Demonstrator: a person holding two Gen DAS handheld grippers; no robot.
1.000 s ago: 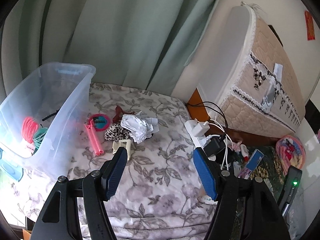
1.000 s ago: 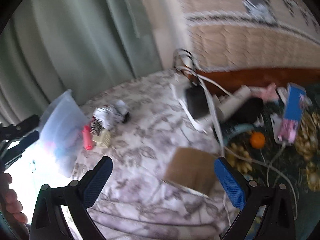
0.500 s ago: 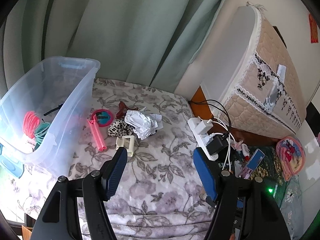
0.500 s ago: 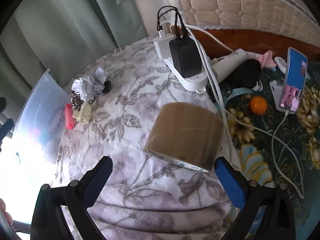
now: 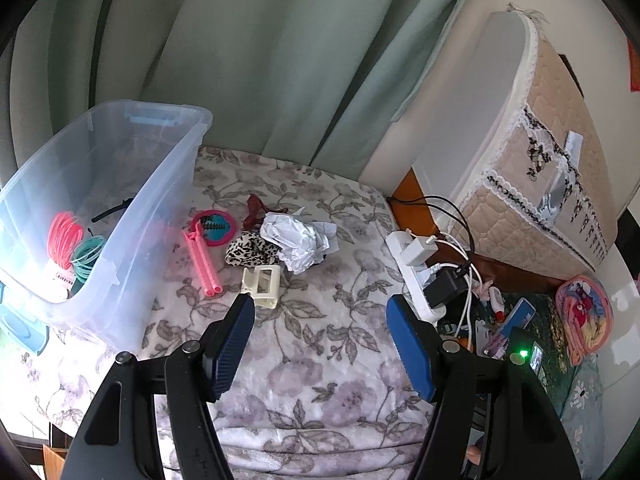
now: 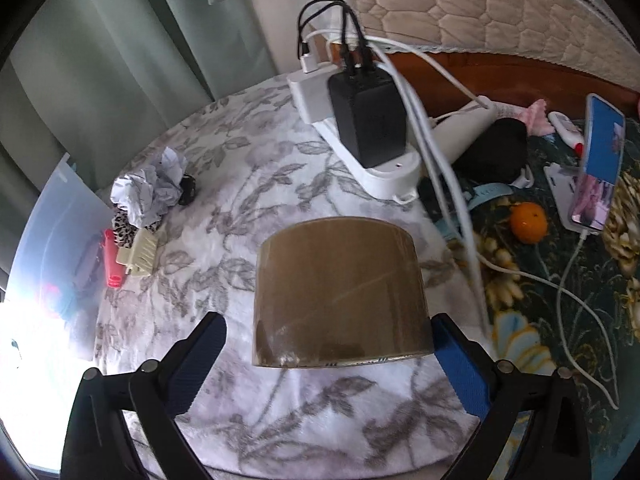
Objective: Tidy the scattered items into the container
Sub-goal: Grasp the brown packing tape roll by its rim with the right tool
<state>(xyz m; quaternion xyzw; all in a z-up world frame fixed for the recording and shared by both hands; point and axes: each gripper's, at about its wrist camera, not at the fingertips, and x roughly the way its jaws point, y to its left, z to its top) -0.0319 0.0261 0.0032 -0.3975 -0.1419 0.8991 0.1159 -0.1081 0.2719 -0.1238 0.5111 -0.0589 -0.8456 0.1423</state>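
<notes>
A brown tape roll point(image 6: 340, 280) stands on the floral blanket between the fingers of my right gripper point(image 6: 328, 322). That gripper is open; its left pad stays apart from the roll and its right pad is close beside it. My left gripper point(image 5: 320, 302) hangs open over the blanket with nothing in it. Beyond it lie a cream hair claw point(image 5: 262, 284), crumpled paper point(image 5: 298, 240), a leopard scrunchie point(image 5: 248, 250), a pink roller point(image 5: 202, 264) and a round pink brush point(image 5: 212, 226). The clear plastic bin point(image 5: 168, 168) at left holds pink and teal hair ties point(image 5: 64, 234).
A white power strip point(image 6: 376, 168) with chargers and cables sits just behind the tape. To the right lie a propped phone point(image 6: 600, 160) and an orange point(image 6: 528, 222). An upright mattress point(image 5: 552, 168) and green curtains close off the back.
My right gripper has come down and forward, so the tape roll now stands large between its fingers. The left gripper has hardly moved.
</notes>
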